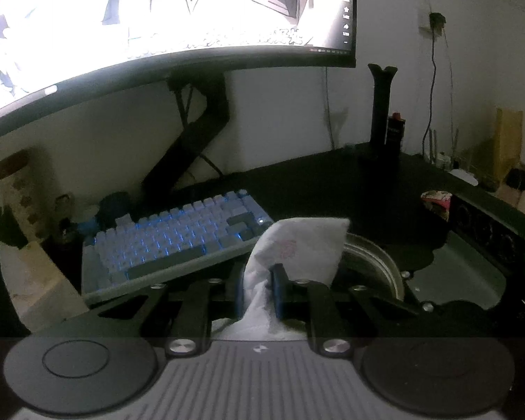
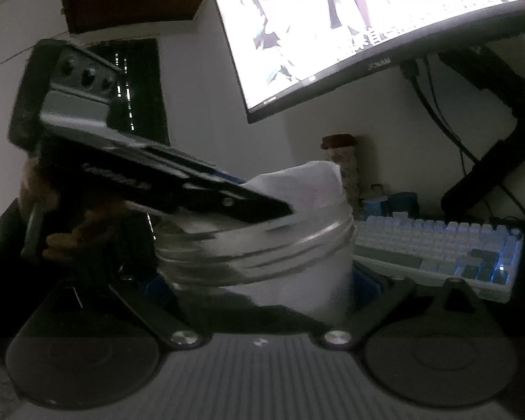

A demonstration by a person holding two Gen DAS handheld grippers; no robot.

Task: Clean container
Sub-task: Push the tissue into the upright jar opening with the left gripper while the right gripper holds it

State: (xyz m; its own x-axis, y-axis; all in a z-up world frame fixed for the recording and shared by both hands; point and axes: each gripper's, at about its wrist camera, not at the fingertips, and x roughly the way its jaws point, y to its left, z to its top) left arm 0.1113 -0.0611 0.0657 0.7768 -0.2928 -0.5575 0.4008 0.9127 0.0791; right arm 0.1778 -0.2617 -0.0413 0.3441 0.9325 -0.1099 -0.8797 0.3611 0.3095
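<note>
Gripping: left hand-held gripper (image 1: 259, 281) is clenched on a white tissue (image 1: 297, 248), lower centre of the left wrist view.
Container: metal jar (image 2: 259, 255), centre of the right wrist view, clamped between the right hand-held gripper (image 2: 262, 280) fingers.
Tissue position: over the jar's mouth.
Background: keyboard (image 1: 178, 238) on the table (image 1: 332, 182), under a monitor (image 1: 157, 17).

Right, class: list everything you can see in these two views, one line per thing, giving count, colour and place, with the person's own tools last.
monitor: one, bright screen, above the desk
keyboard: one, pale blue and grey, backlit, on the desk
desk: one, black
container: one, silver metal, threaded rim, between the right gripper's fingers
tissue: one, white, above the container's mouth
jar: one, brown lid, by the wall
left gripper: one, black, shut on the tissue
right gripper: one, black, holding the container
</note>
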